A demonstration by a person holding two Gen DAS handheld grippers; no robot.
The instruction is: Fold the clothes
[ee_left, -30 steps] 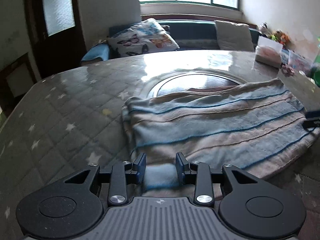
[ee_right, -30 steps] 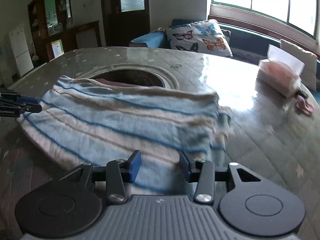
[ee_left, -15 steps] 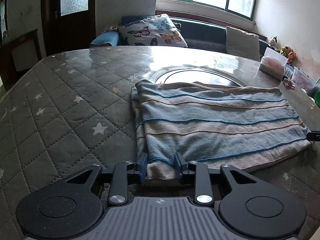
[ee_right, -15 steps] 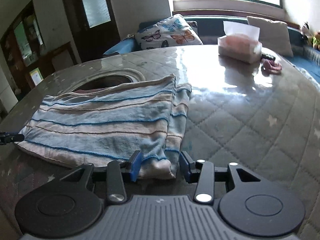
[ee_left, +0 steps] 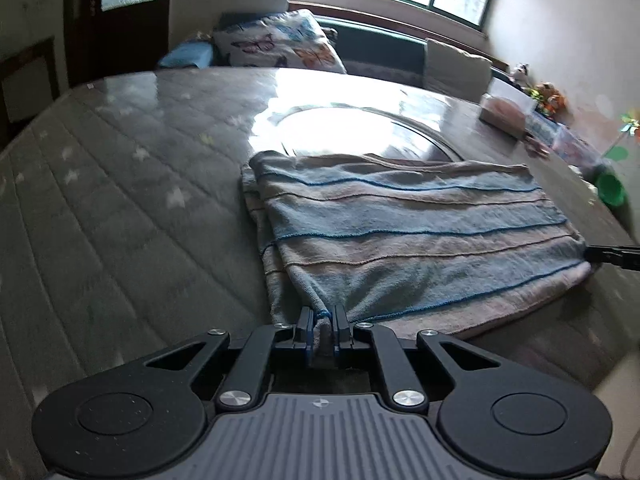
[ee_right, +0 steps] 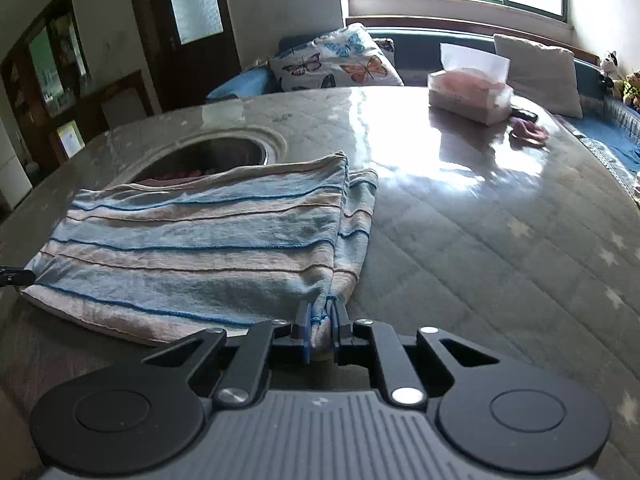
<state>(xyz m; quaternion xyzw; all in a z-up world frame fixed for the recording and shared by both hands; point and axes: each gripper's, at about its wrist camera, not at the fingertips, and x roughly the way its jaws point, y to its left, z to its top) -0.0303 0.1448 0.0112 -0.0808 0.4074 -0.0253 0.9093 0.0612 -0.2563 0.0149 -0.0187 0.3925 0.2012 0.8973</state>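
Note:
A blue and beige striped garment [ee_left: 408, 236] lies folded flat on the quilted, glass-topped table [ee_left: 120, 216]. My left gripper [ee_left: 323, 320] is shut on the garment's near left corner. My right gripper [ee_right: 320, 314] is shut on the garment's [ee_right: 200, 240] near right corner. The tip of the right gripper shows at the right edge of the left wrist view [ee_left: 612, 256]. The tip of the left gripper shows at the left edge of the right wrist view [ee_right: 16, 276].
A round recess [ee_right: 208, 156] sits in the table behind the garment. A tissue box [ee_right: 470, 94] and a pink item [ee_right: 528, 130] lie at the far right. A green cup [ee_left: 610, 189] stands near the table's right edge. A sofa with a butterfly cushion [ee_right: 336, 62] is beyond.
Both grippers have closed on the garment's near corners; they were open around the edge before. The views have tilted slightly.

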